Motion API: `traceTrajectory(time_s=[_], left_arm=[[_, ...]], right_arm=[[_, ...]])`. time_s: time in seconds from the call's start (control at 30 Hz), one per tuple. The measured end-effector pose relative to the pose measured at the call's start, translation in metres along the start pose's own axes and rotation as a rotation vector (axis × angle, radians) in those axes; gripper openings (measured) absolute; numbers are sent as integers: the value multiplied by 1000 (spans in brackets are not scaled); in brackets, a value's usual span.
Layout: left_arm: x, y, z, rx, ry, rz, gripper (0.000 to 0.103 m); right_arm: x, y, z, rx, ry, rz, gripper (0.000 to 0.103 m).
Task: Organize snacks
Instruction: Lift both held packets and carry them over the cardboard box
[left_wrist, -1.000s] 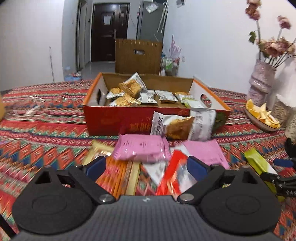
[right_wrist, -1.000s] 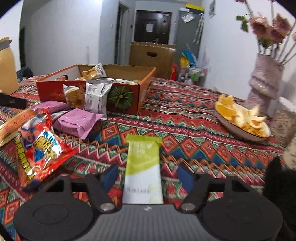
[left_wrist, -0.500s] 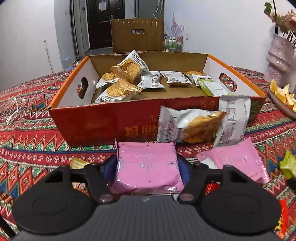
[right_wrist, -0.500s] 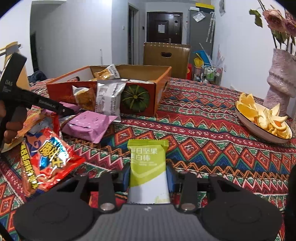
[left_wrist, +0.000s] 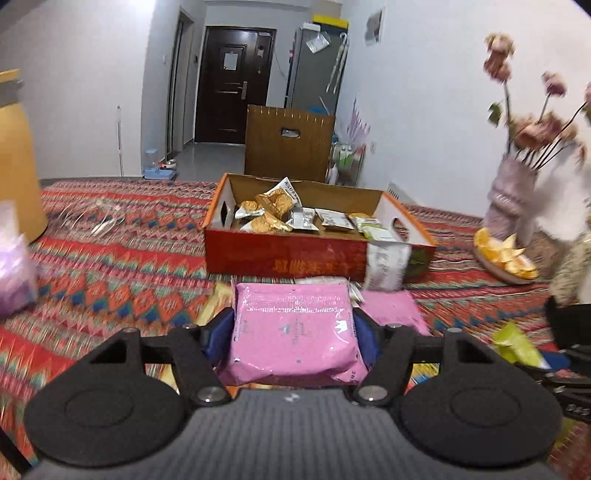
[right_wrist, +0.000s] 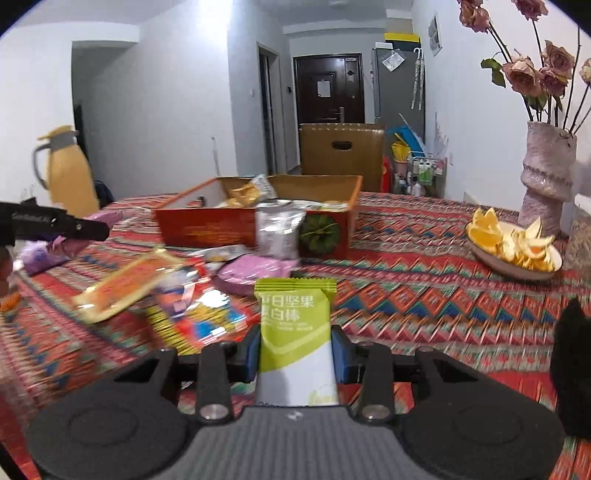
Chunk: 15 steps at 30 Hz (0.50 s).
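Observation:
My left gripper (left_wrist: 293, 338) is shut on a pink snack packet (left_wrist: 293, 328) and holds it above the table, short of the red cardboard box (left_wrist: 280, 258). The box holds several biscuit packets (left_wrist: 273, 216). My right gripper (right_wrist: 295, 350) is shut on a green-and-white nut bar (right_wrist: 295, 332), lifted above the table. The box also shows in the right wrist view (right_wrist: 207, 225). A silver packet (right_wrist: 279, 232) leans against its front. A second pink packet (right_wrist: 255, 273), a red-and-blue chip bag (right_wrist: 199, 317) and an orange packet (right_wrist: 125, 288) lie on the tablecloth.
A plate of orange peel (right_wrist: 513, 243) and a vase of dried roses (right_wrist: 546, 177) stand at the right. A yellow thermos jug (right_wrist: 68, 173) stands at the far left. The patterned cloth (right_wrist: 424, 288) covers the table.
Both grippers closed on their packets and rose from the table. The left one lifted the pink packet and drew back from the box; the right one lifted the green bar.

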<state>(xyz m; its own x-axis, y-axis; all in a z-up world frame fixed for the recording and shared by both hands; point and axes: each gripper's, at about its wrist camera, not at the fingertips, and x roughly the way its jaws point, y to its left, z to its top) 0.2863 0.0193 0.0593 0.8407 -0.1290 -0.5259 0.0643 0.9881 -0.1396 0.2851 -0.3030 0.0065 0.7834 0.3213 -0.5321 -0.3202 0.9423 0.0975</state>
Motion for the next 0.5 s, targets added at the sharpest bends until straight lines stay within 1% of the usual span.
traceTrajectory(time_s=[0.07,0.23,0.37,0.5], left_arm=[[-25,4,-13,-29,-7,-1,67],[-72,7,-52,-59,30,12,67],[-96,11,-71,-65,30,20,67],[-111,12,-81,-74,23,3,67]], right_arm=[[-14,12,-11,18,3,21,37],[-37,38,-36,25,29,44,37],[-49,56,-51,18,46,47,37],[-63,67,-59,17,47,48,37]])
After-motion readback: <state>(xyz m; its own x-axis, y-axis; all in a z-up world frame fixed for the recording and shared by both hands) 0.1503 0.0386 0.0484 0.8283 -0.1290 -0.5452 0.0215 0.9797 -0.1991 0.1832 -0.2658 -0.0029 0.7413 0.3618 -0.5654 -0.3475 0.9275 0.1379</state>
